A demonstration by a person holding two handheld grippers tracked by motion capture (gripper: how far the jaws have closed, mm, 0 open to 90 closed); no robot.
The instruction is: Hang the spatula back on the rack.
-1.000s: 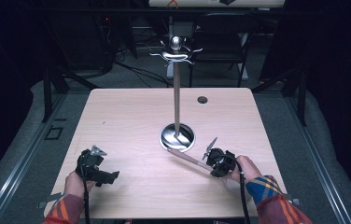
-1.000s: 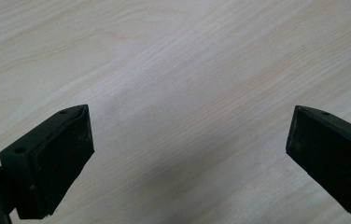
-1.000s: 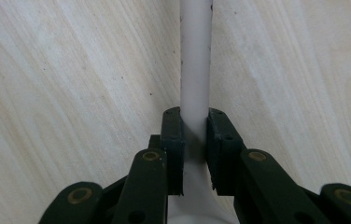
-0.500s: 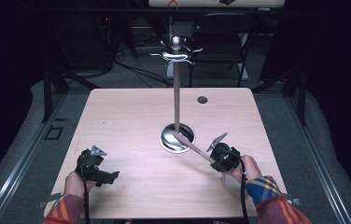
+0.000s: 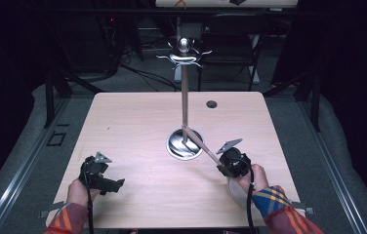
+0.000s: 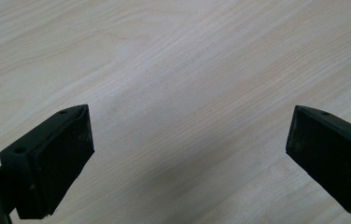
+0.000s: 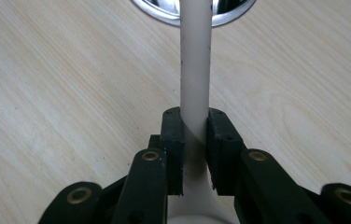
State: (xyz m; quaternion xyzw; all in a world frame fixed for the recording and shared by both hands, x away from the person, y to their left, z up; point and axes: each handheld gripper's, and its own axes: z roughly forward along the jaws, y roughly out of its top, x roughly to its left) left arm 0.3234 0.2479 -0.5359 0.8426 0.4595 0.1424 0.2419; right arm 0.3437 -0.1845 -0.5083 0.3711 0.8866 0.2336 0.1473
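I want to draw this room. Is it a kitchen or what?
Probably a recording lab, not a kitchen: a bare wooden table bearing a utensil stand, handheld grippers with trailing cables, a chair and floor cables in the dark behind.

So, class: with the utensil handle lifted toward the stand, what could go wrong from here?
The right tool pinches the smooth handle near one end, so it may swivel or slip.
Its far end lies by the stand's pole over the shiny base; a knock might rock the stand.

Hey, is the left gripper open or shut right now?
Open: the left gripper shows its jaws wide apart over bare table.
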